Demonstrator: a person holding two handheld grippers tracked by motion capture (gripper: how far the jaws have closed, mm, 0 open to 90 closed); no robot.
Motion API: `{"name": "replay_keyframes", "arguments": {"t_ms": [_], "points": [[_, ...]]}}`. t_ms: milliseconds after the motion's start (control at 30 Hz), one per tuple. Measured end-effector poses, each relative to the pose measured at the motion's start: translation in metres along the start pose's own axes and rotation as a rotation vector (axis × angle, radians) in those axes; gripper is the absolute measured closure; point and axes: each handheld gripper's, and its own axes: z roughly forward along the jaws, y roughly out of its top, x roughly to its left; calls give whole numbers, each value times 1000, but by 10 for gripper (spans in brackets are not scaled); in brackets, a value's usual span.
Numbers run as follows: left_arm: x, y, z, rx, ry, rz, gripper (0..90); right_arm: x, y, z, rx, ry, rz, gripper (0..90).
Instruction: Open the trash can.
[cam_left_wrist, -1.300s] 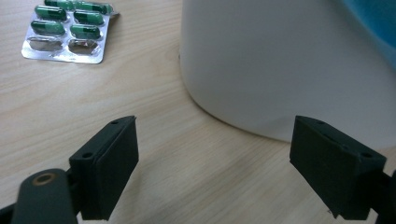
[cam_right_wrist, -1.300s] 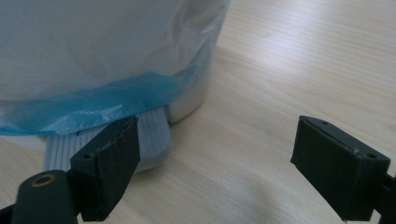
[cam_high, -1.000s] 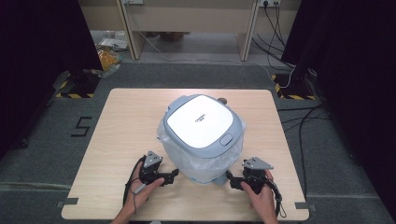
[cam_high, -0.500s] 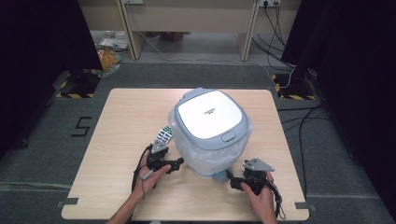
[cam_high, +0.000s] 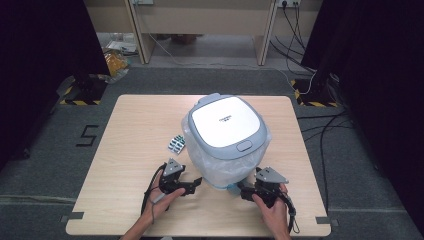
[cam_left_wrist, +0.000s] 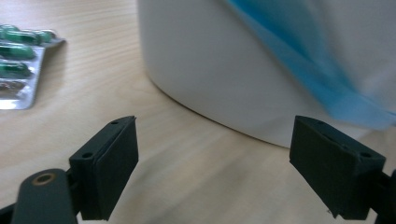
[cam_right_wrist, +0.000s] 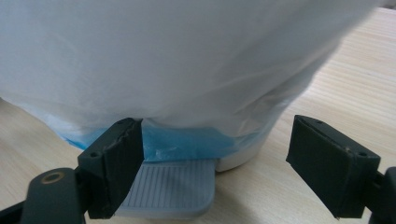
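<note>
Pedal bin (cam_high: 226, 135) at tabletop (cam_high: 135, 150) centre, liner bag (cam_high: 220, 167) overhanging. Left tool (cam_high: 197, 182) at seven o'clock, right tool (cam_high: 239, 189) at five: both released, empty, left's jaws just narrowed. Could snag and tear bag if clenched near pedal (cam_right_wrist: 170, 193).

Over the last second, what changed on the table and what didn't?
The blister pack, earlier carried in the left gripper, was let go and now lies left of the pedal bin. The left gripper drew back toward the table's near edge, jaws empty and just closing a little. The bin shifted slightly. The right gripper stayed low at the bin's pedal.
</note>
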Motion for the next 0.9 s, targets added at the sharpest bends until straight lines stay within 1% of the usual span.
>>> {"name": "replay_keyframes", "arguments": {"t_ms": [67,100,133,200,300,367,400,467,500,600,633,700,733,767,800,833,900], "points": [[-3,0,0,-4,-5,2,153,3,0,3,5,14,-1,185],[-3,0,1,-8,-5,4,154,6,-1,5,5,10,-1,166],[-4,0,0,-8,-6,6,154,7,-1,7,9,-8,-21,158],[-5,0,0,-10,-10,5,154,9,0,9,7,-17,-23,151],[-4,-2,-2,-12,-13,5,154,11,2,16,6,-13,12,145],[-3,-2,-3,-15,-7,-3,154,12,4,22,-3,-3,47,140],[-3,-2,-3,-15,-7,-3,155,13,5,25,-2,-5,57,139],[0,-2,-3,-15,-1,0,156,16,8,30,-9,-19,62,137],[1,-1,-3,-15,0,1,156,18,10,32,-5,-30,71,135],[3,-1,-3,-14,9,5,156,20,15,39,-3,-62,76,137],[4,-1,-3,-14,9,5,157,21,16,41,-2,-66,81,138],[7,-1,-4,-15,20,8,156,21,18,46,-6,-67,106,138],[7,-1,-4,-15,20,8,157,21,18,46,-6,-67,106,138],[8,-1,-5,-14,26,10,157,21,19,50,-13,-70,131,138],[10,-1,-6,-13,31,12,157,21,19,51,-13,-71,136,139],[14,-1,-9,-10,39,8,157,21,20,53,-19,-70,137,139],[17,-1,-10,-4,41,8,157,21,20,54,-22,-73,134,141]]}}
